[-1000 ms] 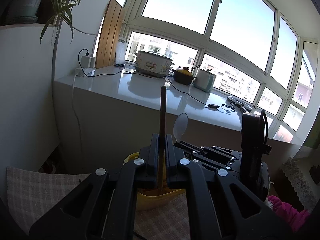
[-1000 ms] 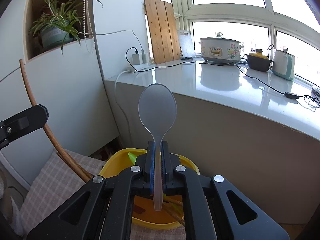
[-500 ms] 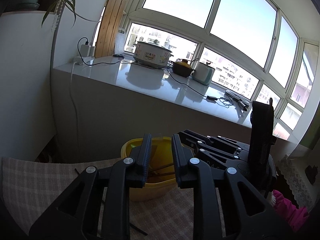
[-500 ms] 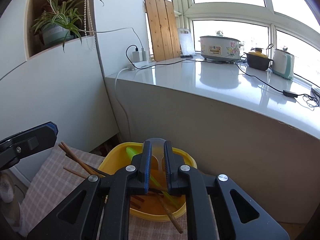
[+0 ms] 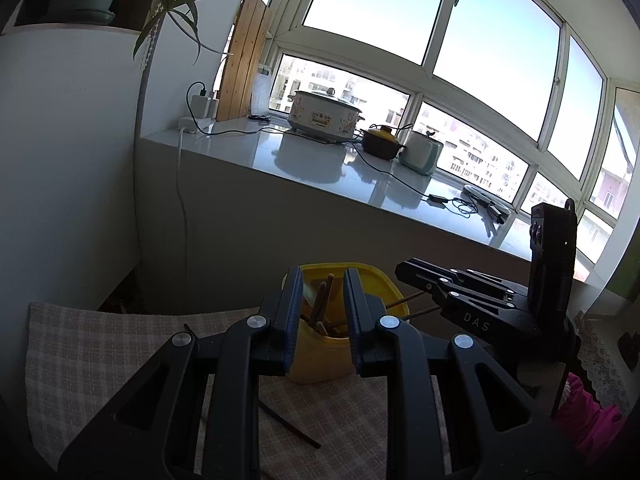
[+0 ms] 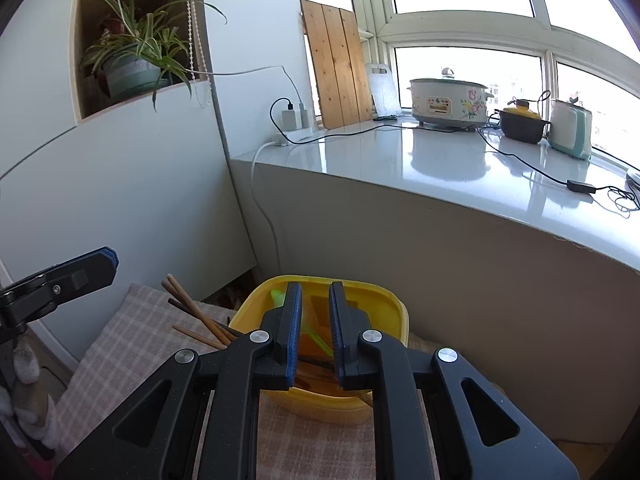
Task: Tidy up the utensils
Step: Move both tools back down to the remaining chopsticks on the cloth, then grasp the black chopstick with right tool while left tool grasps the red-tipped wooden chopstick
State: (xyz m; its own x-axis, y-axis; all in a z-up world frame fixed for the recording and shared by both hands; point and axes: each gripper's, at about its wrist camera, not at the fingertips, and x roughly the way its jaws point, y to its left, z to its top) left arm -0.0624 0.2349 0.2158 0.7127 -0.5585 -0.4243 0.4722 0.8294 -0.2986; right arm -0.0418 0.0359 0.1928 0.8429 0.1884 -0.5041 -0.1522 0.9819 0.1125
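The yellow tub (image 6: 362,402) sits on the checked cloth (image 6: 132,356) at the near side of the scene, below the grey ledge, and brown chopsticks (image 6: 192,306) and a green utensil (image 6: 314,336) already lean inside it. Both claws hover just over it: the left claw (image 5: 319,312) and the right claw (image 6: 312,330) have just been opening, each now narrowly parted with nothing between the pads. The drop looks finished. Next, one loose stick (image 5: 288,426) lying on the cloth near the left claw needs picking up. The right claw's body reads "DAS" (image 5: 476,322).
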